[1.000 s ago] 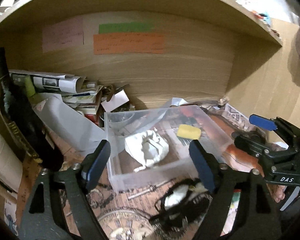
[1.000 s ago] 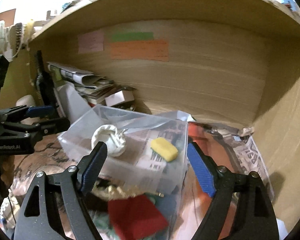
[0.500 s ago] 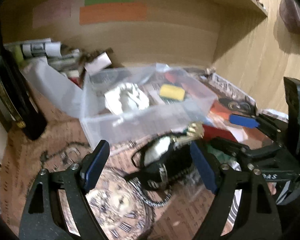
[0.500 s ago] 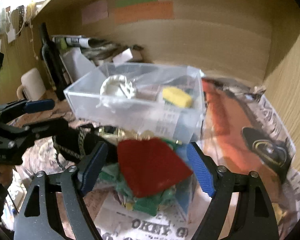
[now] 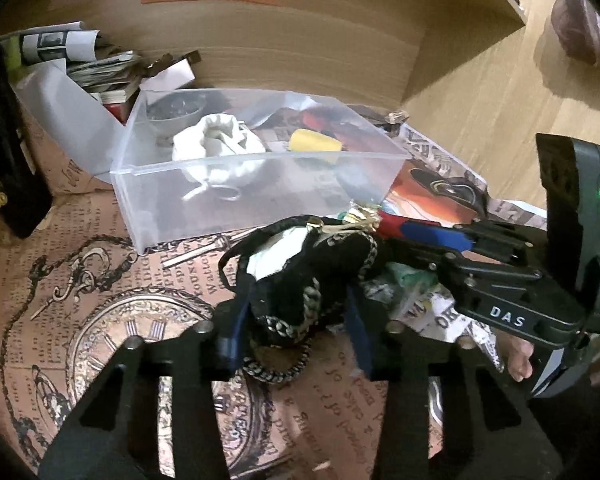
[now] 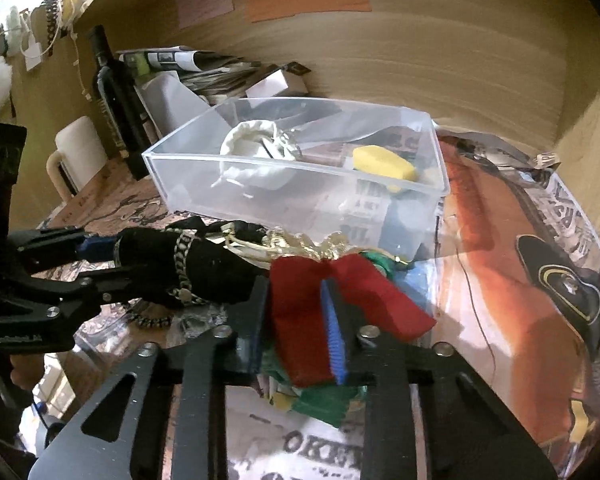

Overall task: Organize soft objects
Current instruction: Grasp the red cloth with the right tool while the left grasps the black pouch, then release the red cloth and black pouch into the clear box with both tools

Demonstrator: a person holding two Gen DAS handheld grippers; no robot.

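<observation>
Printed paper covers the bench (image 5: 100, 280). Left claw (image 5: 296, 320) is clamped on a black pouch (image 5: 312, 268); right claw (image 6: 296, 328) pinches a red cloth (image 6: 300, 296). At twelve o'clock, the clear bin (image 6: 284, 196) holds a white pouch (image 6: 256, 156) and yellow sponge (image 6: 382, 162).

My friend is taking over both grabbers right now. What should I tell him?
Left hand-held gripper: shut on the black pouch, low over the papered shelf just in front of the clear box.
Right hand-held gripper: shut on the red cloth, which sits on green fabric.
Already in the clear box: white drawstring bag and yellow sponge.
Left to do: put the black pouch and red cloth into the box, then probably the green fabric.
</observation>
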